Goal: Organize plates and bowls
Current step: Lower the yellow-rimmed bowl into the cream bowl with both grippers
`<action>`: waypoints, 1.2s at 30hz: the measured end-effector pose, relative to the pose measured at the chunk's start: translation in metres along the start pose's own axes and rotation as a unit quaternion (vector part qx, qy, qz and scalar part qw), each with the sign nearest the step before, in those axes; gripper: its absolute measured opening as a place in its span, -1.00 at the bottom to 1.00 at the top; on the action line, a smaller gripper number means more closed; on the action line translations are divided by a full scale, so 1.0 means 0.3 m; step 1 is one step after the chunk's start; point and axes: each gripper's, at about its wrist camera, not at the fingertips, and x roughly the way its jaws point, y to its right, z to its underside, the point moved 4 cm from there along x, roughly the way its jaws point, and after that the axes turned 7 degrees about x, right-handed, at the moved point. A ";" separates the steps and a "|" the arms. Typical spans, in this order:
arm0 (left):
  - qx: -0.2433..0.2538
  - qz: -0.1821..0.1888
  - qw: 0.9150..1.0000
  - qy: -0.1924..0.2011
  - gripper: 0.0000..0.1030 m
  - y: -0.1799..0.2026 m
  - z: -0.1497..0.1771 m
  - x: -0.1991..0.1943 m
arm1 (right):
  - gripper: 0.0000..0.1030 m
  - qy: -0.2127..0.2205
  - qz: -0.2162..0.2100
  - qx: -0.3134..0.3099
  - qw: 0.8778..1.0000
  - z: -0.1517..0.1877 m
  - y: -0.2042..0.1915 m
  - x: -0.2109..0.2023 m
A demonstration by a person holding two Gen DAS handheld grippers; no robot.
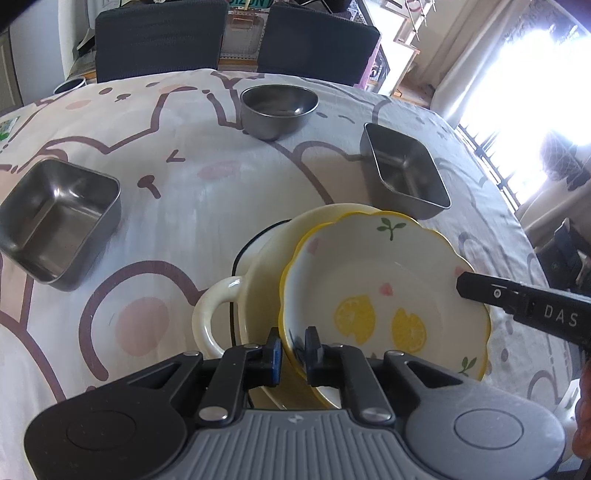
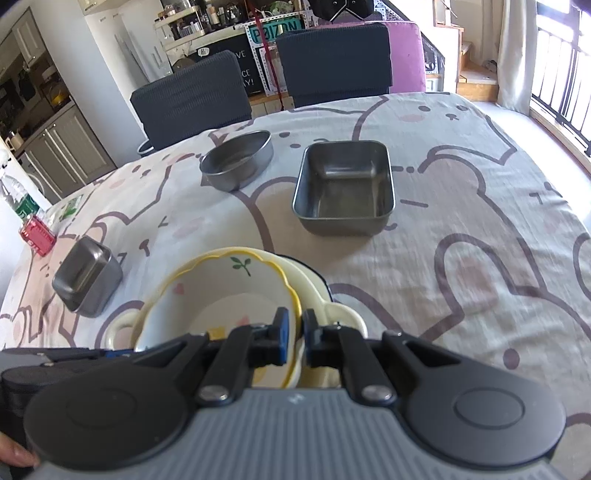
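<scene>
In the left wrist view, a scalloped ceramic bowl with a yellow rim and painted lemon slices is seen tilted inside a larger cream ceramic dish with a loop handle, which rests on the cartoon-printed tablecloth. The near rim of the scalloped bowl is pinched between the blue-padded fingers of the left gripper. The far right rim is met by the black finger of the right gripper, on which the letters "DAS" can be read. Nothing is held in the scalloped bowl. Three steel containers are set further back, all empty: a square steel tin at the left, a round steel bowl in the middle, and a rectangular steel tin at the right.

In the right wrist view, the right gripper is seen clamped on the scalloped bowl's rim, the cream dish lying beneath. The round steel bowl and rectangular steel tin are shown empty; the square steel tin's inside cannot be made out. A green plate reading "POIZON" is visible behind the dark chairs.
</scene>
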 end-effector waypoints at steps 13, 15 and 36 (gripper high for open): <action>0.024 -0.009 1.000 0.001 -0.75 0.002 -0.002 0.001 | -0.80 -0.015 0.012 -0.005 1.000 0.000 -0.006 0.040; 0.027 -0.009 1.000 0.000 -0.75 0.006 -0.001 0.000 | -0.80 -0.018 0.015 -0.006 1.000 -0.001 -0.007 0.047; 0.018 0.009 1.000 -0.002 -0.74 -0.014 0.004 -0.008 | -0.85 -0.048 0.036 -0.016 0.998 0.013 0.000 0.107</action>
